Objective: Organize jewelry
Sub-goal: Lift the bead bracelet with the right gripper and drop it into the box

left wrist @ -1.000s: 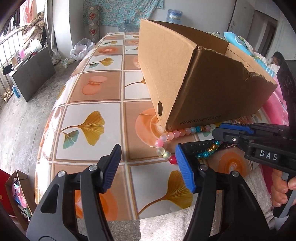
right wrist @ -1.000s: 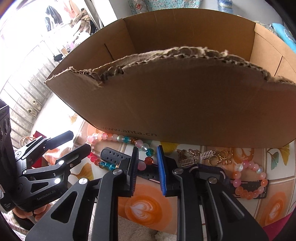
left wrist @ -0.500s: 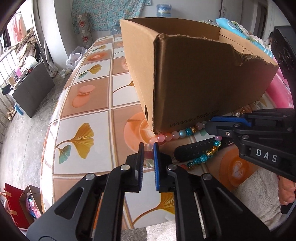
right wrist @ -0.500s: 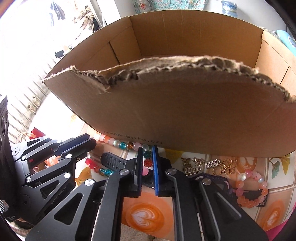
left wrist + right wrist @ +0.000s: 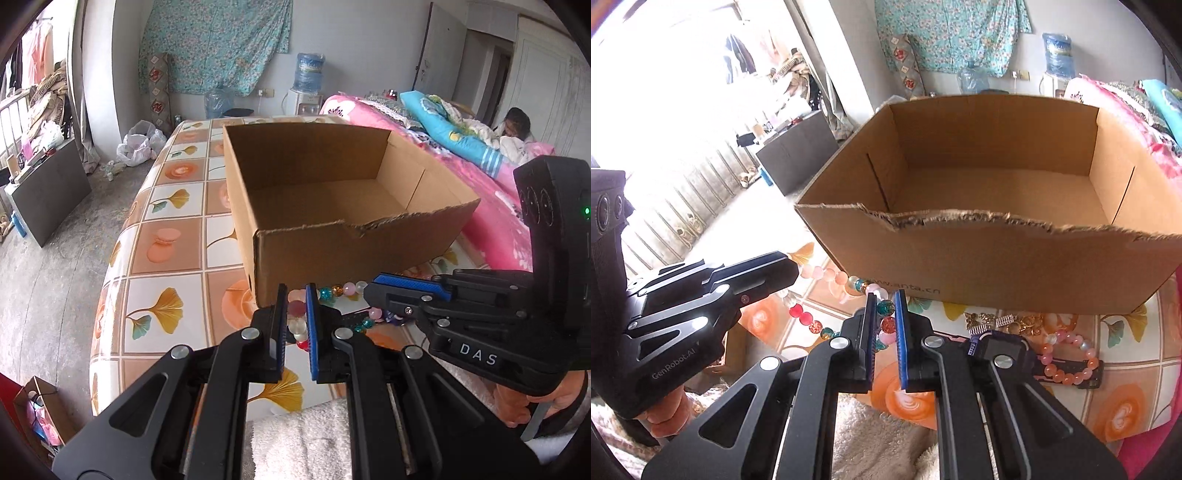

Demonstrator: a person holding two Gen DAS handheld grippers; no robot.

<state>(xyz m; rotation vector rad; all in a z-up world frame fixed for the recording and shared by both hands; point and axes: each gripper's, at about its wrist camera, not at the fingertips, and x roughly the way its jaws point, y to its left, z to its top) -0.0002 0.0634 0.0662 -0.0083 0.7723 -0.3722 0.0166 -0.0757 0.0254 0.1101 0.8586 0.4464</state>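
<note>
Item: bead necklace (image 5: 334, 290), a long strand of pink, clear, teal, amber and red beads. It lay along the foot of the cardboard box (image 5: 332, 229), at centre frame in both views, partly lifted off the tabletop (image 5: 166, 258). Its long axis ran left to right across the frame, parallel to the box's torn near wall.

Left tool (image 5: 295, 321): jaws had just been closing and stood narrow, pinching the pink and clear beads at the strand's left end, by the box corner.

Right tool (image 5: 884, 325): jaws had likewise just been closing and stood narrow, clamped on teal, red and pink beads further along the strand. Each tool held its own portion, so neither was the nearer.

Governing relation: the box opening lay directly beyond and above both tools, its interior appearing empty. By judgement, the strand had to rise over the ragged near wall to go in.

Remaining pieces: a pink bead bracelet (image 5: 1071, 354) at lower right of the right view, and gold charms (image 5: 1001, 321) just below the box wall.

Obscured: the strand's middle behind the tool bodies, the clasp, and what lay between the two grips.
</note>
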